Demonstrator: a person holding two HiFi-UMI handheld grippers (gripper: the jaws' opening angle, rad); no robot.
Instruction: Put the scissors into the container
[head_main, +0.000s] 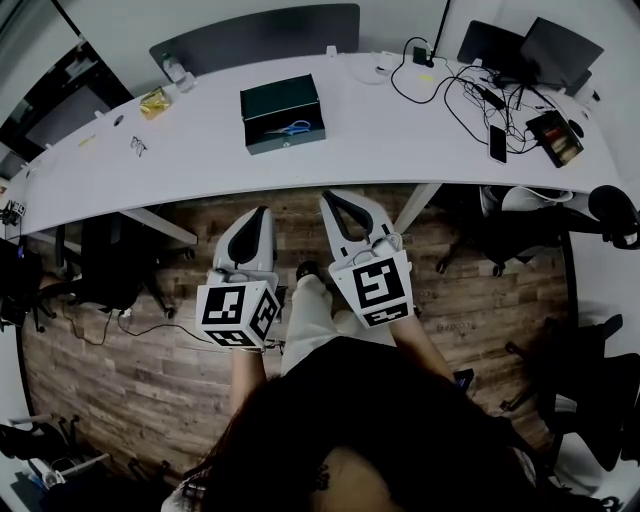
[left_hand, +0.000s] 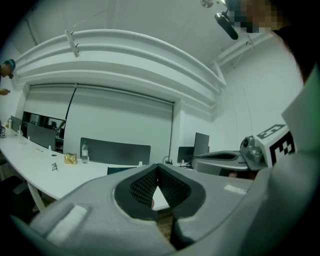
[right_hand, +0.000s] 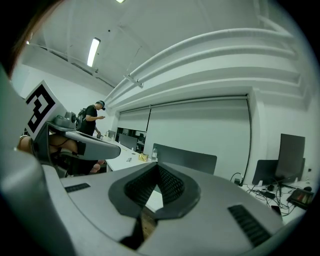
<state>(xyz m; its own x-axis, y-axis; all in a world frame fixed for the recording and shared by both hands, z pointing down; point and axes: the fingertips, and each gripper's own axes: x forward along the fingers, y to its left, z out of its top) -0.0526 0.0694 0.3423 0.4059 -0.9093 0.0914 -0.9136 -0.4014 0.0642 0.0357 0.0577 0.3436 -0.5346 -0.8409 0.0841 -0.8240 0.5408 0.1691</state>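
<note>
Both empty: left gripper (head_main: 262, 212) and right gripper (head_main: 336, 196) pinched shut, low centre, off the bench (head_main: 400, 135). Scissors (head_main: 290, 127) lie inside the container (head_main: 285, 141), upper centre; a careless reach could shove it.

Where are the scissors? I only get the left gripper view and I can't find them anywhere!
Observer: The head view shows the scissors lying inside the open dark green container on the white table.
Operator: Is the right gripper holding something?
Observer: No. In its own view, the right gripper has its jaws shut with nothing between them.
Operator: Are the grippers above the table?
Observer: No. Seen from above, the left gripper and the right one are both held over the wooden floor, short of the table's edge.
</note>
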